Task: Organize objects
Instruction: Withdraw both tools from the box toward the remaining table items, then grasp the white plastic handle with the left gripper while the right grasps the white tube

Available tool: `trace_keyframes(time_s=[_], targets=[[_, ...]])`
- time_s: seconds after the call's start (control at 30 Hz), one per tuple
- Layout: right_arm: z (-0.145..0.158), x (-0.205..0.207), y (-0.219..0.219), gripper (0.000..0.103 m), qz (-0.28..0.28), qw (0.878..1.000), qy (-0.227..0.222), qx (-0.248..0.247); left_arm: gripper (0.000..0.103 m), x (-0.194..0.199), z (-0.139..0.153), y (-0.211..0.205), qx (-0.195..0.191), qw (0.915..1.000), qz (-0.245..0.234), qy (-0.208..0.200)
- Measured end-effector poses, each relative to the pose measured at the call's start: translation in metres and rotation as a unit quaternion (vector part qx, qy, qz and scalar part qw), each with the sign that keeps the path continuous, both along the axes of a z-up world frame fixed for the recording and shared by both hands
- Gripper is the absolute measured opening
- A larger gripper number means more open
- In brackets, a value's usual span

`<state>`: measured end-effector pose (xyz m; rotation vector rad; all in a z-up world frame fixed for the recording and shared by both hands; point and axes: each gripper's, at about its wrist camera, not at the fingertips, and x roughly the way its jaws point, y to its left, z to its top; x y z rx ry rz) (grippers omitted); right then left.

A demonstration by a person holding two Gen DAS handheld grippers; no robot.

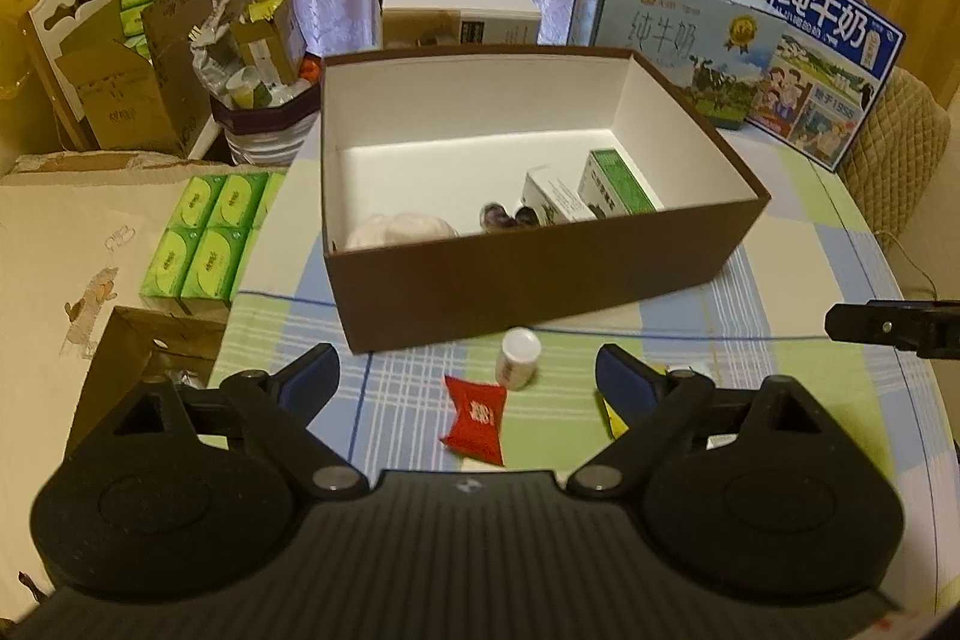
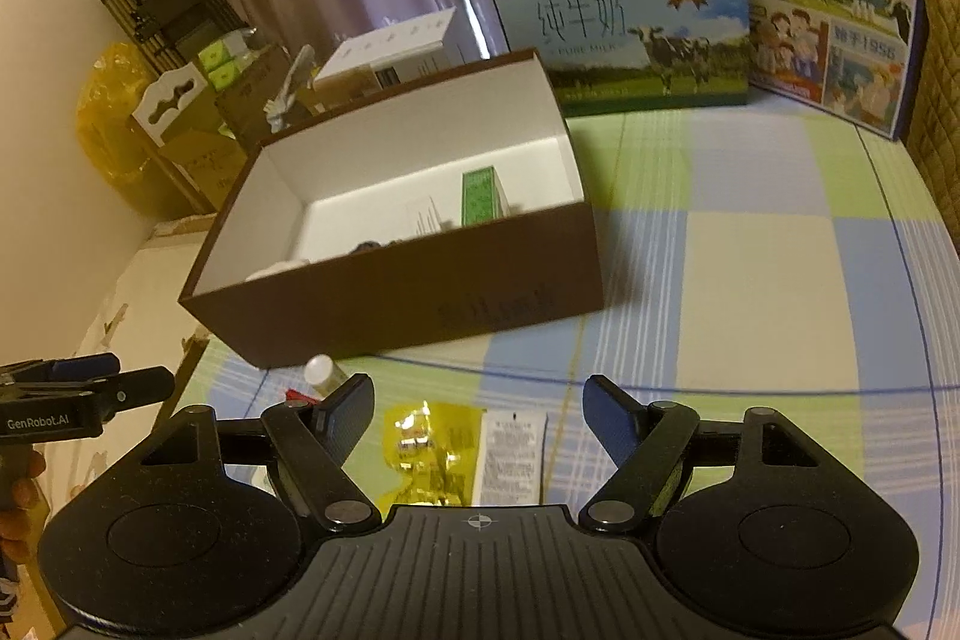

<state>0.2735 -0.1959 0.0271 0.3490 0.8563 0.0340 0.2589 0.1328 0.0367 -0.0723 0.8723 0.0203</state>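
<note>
A brown open box (image 1: 528, 274) with white walls stands on the checked tablecloth; it also shows in the right wrist view (image 2: 420, 304). Inside lie a green carton (image 1: 618, 184), a white carton (image 1: 552, 199), a dark small item and a white soft item (image 1: 396, 229). In front of the box stand a small white bottle (image 1: 517, 358) and a red packet (image 1: 477, 418). My left gripper (image 1: 468, 379) is open and empty above them. My right gripper (image 2: 477, 403) is open and empty over a yellow packet (image 2: 432, 448) and a white sachet (image 2: 510, 457).
Two milk cartons (image 1: 678, 40) (image 1: 834, 58) stand at the table's back right. Green tissue packs (image 1: 204, 238) lie left of the box. Cardboard boxes and a full bin (image 1: 264, 100) stand beyond the table's left edge. A white box (image 1: 456, 10) sits behind the brown box.
</note>
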Motion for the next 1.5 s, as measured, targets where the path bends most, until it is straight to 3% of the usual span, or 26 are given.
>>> trace_keyframes(time_s=[0.8,1.5], targets=[[-0.053,-0.021,0.016,0.074,0.015,0.996,0.083,0.000,0.091,-0.017,-0.070,-0.030,-0.018,0.9945,-0.044,0.094],[-0.073,-0.023,0.011,0.074,0.002,0.994,0.110,-0.004,0.096,0.018,-0.120,-0.047,0.009,0.9885,-0.048,0.143]])
